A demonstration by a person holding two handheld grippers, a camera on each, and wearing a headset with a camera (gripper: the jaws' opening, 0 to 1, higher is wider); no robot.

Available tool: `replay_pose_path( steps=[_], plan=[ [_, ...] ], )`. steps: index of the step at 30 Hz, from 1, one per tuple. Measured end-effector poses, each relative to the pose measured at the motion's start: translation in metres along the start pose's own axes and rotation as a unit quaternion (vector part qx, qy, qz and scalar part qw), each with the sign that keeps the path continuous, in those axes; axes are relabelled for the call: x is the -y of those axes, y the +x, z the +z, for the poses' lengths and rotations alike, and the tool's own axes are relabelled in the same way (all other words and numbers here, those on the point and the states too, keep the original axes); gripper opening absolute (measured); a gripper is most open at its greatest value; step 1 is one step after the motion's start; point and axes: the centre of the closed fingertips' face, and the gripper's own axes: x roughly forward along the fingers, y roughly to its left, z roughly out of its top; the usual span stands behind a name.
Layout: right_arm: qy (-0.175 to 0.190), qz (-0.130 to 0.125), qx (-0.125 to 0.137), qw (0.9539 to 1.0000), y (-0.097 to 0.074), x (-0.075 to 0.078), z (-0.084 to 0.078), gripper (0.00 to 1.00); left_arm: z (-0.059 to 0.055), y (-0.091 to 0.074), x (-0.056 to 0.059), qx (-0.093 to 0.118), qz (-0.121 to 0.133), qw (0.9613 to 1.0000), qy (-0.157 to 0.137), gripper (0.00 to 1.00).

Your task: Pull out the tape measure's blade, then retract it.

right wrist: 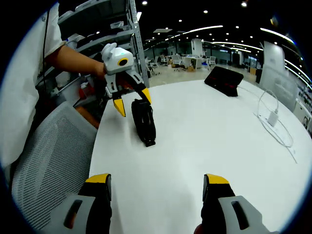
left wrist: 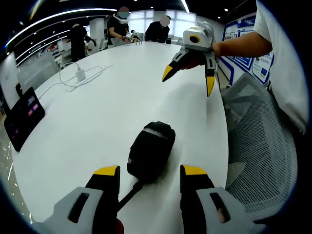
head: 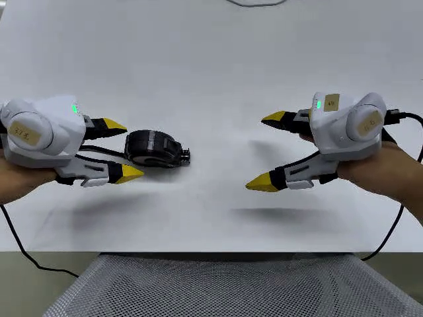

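Observation:
A black tape measure (head: 153, 148) lies on the white table, its blade tip pointing right, blade fully in. My left gripper (head: 121, 149) is open, its yellow-tipped jaws either side of the case's rear end, just short of it. In the left gripper view the tape measure (left wrist: 151, 150) sits just ahead of the open left gripper (left wrist: 150, 170). My right gripper (head: 272, 152) stands open well to the right, nothing between its jaws. The right gripper view shows the tape measure (right wrist: 144, 121) far ahead, with the left gripper (right wrist: 131, 101) over it and my own right gripper (right wrist: 157, 179) open.
A mesh chair back (head: 218, 284) is below the table's near edge. A dark tablet (left wrist: 24, 116) and a white charger with cable (left wrist: 80, 75) lie on the far side of the table (head: 211, 59). People stand at the table's far end (left wrist: 122, 24).

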Motion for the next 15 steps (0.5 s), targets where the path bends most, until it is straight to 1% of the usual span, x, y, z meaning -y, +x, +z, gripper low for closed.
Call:
replay_pose_path(
  steps=[3,9,15],
  plan=[
    [0.0,0.003,0.0,1.0,0.0023,0.0003,0.0006,0.75,-0.0003,0.0027,-0.0019,-0.003,-0.003,1.0,0.004,0.4],
    [0.001,0.008,0.0,1.0,0.0059,-0.0007,0.001,0.73,0.0003,0.0062,-0.0051,-0.005,-0.007,0.9999,0.009,0.37],
    [0.002,0.012,0.0,0.9999,0.0094,-0.0015,0.001,0.72,-0.0006,0.0095,-0.0073,-0.006,-0.009,0.9999,0.013,0.32]
  ],
)
